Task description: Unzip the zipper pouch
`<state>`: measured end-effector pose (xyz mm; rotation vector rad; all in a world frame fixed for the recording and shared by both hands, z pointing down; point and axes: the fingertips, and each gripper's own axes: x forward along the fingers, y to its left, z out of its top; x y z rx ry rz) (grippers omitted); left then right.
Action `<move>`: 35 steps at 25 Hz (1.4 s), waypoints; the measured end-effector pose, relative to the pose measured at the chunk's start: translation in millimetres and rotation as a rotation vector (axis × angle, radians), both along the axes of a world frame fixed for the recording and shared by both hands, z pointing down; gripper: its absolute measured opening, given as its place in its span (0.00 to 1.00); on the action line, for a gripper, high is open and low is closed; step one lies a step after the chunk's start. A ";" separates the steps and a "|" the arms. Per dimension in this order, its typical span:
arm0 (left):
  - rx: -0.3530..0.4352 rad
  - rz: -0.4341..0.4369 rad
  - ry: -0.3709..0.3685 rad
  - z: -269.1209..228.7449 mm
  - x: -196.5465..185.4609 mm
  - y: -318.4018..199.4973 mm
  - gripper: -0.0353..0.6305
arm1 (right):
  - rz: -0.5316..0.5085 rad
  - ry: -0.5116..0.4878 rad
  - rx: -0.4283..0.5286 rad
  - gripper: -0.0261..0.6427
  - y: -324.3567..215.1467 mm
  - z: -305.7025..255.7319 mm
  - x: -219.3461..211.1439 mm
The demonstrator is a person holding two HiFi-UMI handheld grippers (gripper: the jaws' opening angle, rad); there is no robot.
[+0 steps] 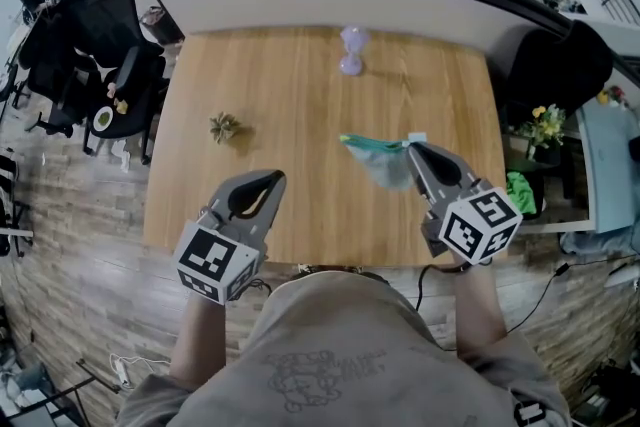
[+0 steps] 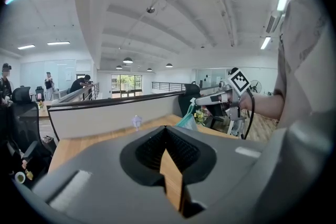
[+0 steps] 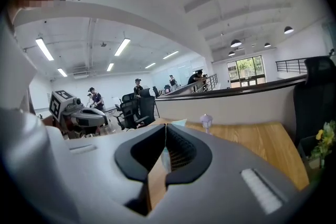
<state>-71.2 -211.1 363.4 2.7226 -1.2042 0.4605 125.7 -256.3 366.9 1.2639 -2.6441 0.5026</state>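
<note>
we have the right hand-held gripper [image 1: 415, 147] closed tight on one end of the small teal, half-clear fabric zipper pouch [image 1: 380, 160]. in the right gripper view a thin pale edge of it sits pinched between the ribbed pads. the pouch trails away from the jaw tips towards the middle of the light wooden counter [image 1: 290, 85]. from the left gripper view it seems to hang from that grip, clear of the wood. its darker teal top edge runs roughly level, and we take that for the zip line, though we cannot make out the slider.

our left hand-held gripper [image 1: 272, 177] is fully closed with nothing in it. only bare counter shows through the gap behind its pads. it hovers over the near left part of the counter, well apart from the pouch.

by our reading, the step in hand is the set-up: one end is anchored and the zip is not yet worked. next the left jaws need to part, cross to the pouch and find the slider or its tab. they should close on that small piece alone, then draw it along the top edge while the right grip holds the fabric taut against the pull.

farther back stand a small lilac, hourglass-shaped ornament [image 1: 351, 50] and a brown dried star-shaped pod [image 1: 223, 126], both out of the way.
</note>
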 end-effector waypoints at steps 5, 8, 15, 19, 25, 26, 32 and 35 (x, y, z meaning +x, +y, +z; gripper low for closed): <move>0.038 -0.047 0.004 -12.6 -6.2 -4.7 0.05 | -0.017 -0.082 0.055 0.06 1.4 -30.7 -9.0; 0.083 -0.079 0.010 -29.6 -10.4 -7.8 0.05 | -0.034 -0.111 0.125 0.06 3.1 -61.6 -18.8; 0.229 -0.143 0.023 -87.0 -22.5 -19.8 0.05 | -0.014 -0.120 0.313 0.06 2.4 -131.0 -27.4; 0.294 -0.167 0.031 -114.1 -29.3 -17.3 0.05 | 0.034 -0.133 0.389 0.06 7.3 -158.1 -18.1; 0.345 -0.193 0.031 -126.6 -33.0 -3.2 0.05 | 0.060 -0.145 0.419 0.06 28.7 -162.6 -16.7; 0.342 -0.198 0.030 -125.2 -33.5 -1.0 0.05 | 0.058 -0.142 0.416 0.06 31.6 -160.1 -18.5; 0.311 -0.222 0.005 -101.0 -32.2 5.4 0.05 | 0.043 -0.091 0.373 0.06 42.2 -131.0 -26.6; 0.266 -0.236 0.004 -81.7 -32.5 9.0 0.05 | 0.037 -0.072 0.318 0.06 45.0 -109.0 -27.0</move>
